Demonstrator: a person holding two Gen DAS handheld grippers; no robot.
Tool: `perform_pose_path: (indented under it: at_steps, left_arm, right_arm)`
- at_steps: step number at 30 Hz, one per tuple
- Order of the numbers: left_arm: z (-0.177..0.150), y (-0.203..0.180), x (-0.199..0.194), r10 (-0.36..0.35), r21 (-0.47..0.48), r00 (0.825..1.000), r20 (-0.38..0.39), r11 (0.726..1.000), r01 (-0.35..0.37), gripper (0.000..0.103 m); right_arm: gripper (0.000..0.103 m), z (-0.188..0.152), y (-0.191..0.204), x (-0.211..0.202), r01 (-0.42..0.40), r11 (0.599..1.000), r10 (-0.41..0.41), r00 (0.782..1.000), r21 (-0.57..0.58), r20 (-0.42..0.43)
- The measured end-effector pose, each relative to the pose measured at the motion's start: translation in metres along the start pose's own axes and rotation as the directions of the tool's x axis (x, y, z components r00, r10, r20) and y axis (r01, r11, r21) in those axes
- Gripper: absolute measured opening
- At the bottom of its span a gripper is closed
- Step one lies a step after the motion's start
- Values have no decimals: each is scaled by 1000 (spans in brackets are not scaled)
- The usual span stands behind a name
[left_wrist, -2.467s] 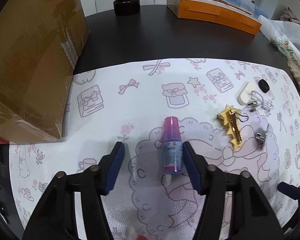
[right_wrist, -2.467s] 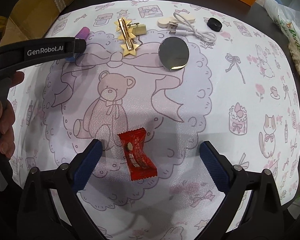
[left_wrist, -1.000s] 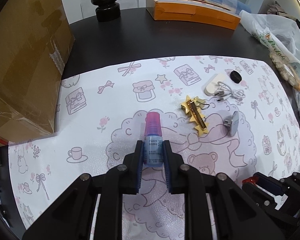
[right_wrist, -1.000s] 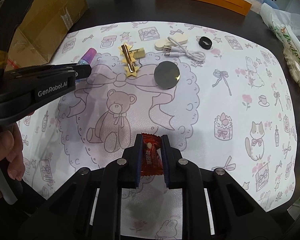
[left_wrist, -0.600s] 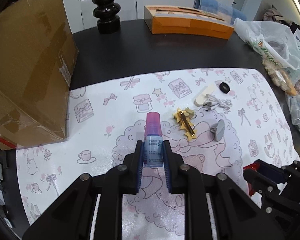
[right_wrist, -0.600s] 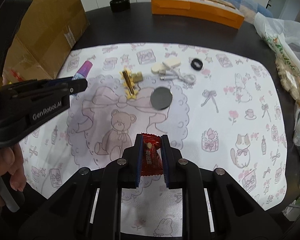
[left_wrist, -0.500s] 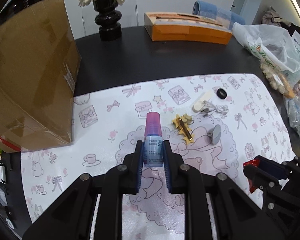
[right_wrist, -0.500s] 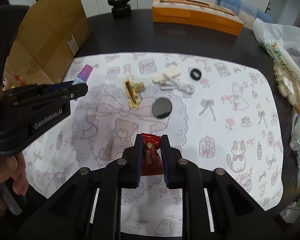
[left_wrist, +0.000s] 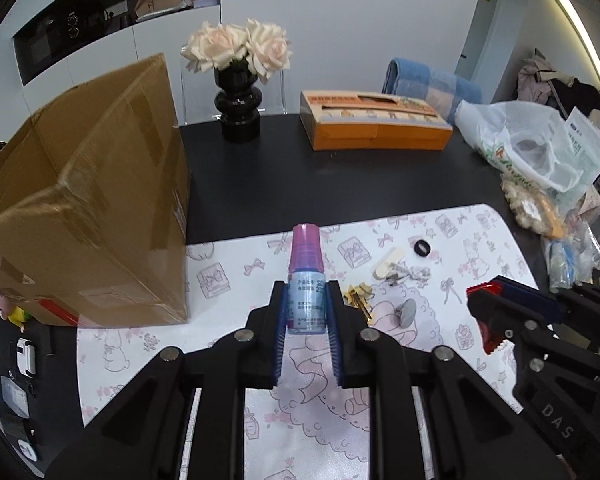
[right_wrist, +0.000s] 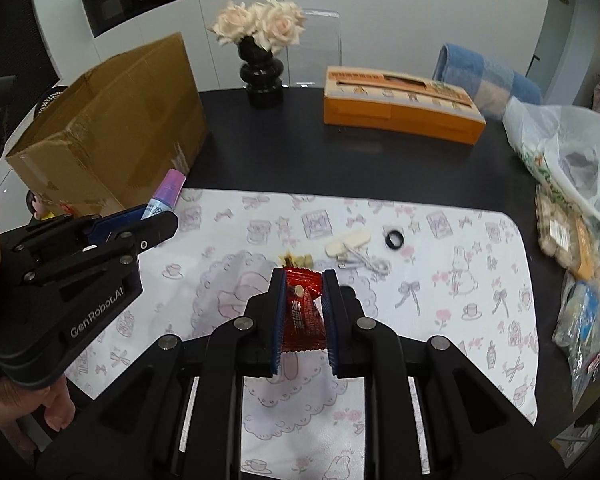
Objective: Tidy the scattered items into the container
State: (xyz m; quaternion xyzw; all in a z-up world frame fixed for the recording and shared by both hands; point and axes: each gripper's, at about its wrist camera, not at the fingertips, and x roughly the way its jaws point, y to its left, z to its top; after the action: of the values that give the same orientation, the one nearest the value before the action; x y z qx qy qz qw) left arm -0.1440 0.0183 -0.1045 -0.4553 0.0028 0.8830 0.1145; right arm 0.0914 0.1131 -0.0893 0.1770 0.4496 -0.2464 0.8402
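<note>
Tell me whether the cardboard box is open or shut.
Open in the right wrist view: the cardboard box shows raised top edges and no lid across it. Its inside is hidden.

A small bottle (left_wrist: 306, 276) — pink cap, pale blue label — is held upright; the red candy packet (right_wrist: 302, 312) is held clear of the mat. The cardboard box (left_wrist: 84, 208) stands left — top unseen.

1. Cardboard box (left_wrist: 84, 208): left side is running off the frame edge; its inside isn't showing in either view.
2. Gold hair clip (right_wrist: 296, 260): right gripper (right_wrist: 303, 312) and red candy (right_wrist: 302, 316) are covering most of it.
3. Bottle (left_wrist: 307, 280) label print is reading too small to make out.
</note>
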Motion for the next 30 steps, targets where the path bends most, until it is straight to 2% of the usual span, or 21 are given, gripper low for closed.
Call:
perform_pose_path:
  at_steps: [11,18,30]
  left_arm:
    - [24,36,-46,34,-53,994,109,998,-28,19]
    - [35,60,-66,49,-98,987,152,995,-34,19]
    - [58,108,-92,94,-184,972,217,981,-54,19]
  right_arm:
    - [18,41,34,-23,-8,998,12,997,-60,73]
    - [18,64,53,-34,-20,997,29,993,-81,115]
    - [18,112,109,-49,-51,985,81,980,-162,182]
